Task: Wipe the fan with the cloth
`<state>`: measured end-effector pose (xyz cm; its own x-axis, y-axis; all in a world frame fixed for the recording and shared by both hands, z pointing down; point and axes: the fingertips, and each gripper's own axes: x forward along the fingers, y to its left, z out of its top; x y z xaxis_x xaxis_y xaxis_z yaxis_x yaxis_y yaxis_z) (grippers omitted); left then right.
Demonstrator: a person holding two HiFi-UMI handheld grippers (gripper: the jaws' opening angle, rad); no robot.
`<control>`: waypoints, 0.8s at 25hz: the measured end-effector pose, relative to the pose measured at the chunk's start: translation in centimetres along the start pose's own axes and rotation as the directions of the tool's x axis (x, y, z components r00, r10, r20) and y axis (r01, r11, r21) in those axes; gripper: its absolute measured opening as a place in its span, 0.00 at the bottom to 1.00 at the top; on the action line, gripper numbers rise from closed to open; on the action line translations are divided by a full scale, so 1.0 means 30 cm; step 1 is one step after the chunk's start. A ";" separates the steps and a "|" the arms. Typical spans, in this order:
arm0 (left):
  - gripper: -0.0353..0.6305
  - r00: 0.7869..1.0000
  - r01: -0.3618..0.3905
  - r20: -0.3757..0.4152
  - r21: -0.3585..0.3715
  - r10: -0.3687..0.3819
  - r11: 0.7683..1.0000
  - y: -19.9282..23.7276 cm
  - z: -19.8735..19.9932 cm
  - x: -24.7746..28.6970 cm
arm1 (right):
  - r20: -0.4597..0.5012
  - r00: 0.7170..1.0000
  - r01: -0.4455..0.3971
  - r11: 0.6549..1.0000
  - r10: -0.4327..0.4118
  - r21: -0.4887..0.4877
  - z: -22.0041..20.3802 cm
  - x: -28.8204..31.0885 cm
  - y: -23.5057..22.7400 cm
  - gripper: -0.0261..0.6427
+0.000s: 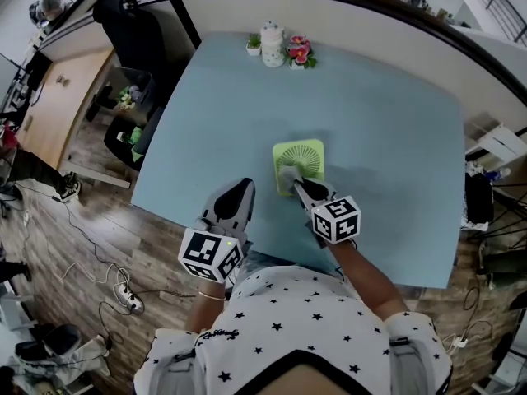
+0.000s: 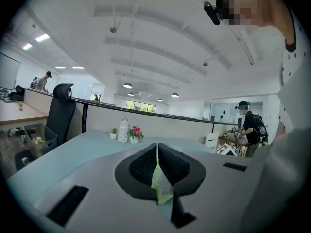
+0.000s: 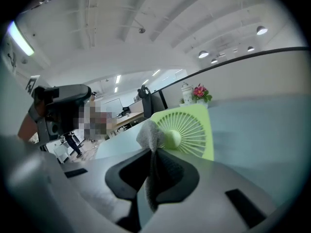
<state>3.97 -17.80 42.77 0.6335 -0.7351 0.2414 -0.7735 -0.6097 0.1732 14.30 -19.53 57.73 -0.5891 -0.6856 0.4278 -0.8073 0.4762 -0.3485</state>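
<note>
A lime-green square fan [image 1: 301, 161] stands on the light blue table [image 1: 387, 122], near its front middle. My right gripper [image 1: 293, 186] is shut on a grey cloth [image 1: 287, 174]. In the right gripper view the cloth [image 3: 148, 135] bunches out of the right gripper [image 3: 154, 165] against the fan [image 3: 192, 130], on the grille just left of the hub. My left gripper [image 1: 244, 189] hovers left of the fan, apart from it. In the left gripper view the left gripper [image 2: 157, 171] has its jaws together with a thin pale green-white sliver between them; what it is I cannot tell.
A white jar [image 1: 272, 45], pink flowers [image 1: 299, 52] and a small potted plant [image 1: 254, 44] stand at the table's far edge by a partition. A black office chair [image 1: 123, 23] is beyond the far left corner. A person [image 2: 250, 126] stands off to the right.
</note>
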 end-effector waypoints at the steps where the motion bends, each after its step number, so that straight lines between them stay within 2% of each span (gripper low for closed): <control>1: 0.10 1.000 -0.006 0.001 -0.001 0.006 1.000 0.005 0.000 -0.006 | -0.015 1.000 -0.013 1.000 0.013 -0.005 -0.017 0.013 0.019 0.08; 8: 0.10 0.999 -0.041 -0.001 -0.008 0.041 0.999 0.035 -0.010 -0.047 | -0.084 0.996 -0.035 0.999 0.033 -0.028 -0.091 0.060 0.055 0.08; 20: 0.10 1.000 -0.002 -0.003 0.004 0.002 1.000 -0.007 -0.009 -0.025 | -0.063 0.995 0.078 0.997 -0.076 0.020 -0.101 -0.025 -0.093 0.08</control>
<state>3.64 -17.04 42.79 0.6316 -0.7358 0.2443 -0.7749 -0.6092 0.1686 16.89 -18.68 60.90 -0.5269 -0.6838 0.5047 -0.8497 0.4105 -0.3309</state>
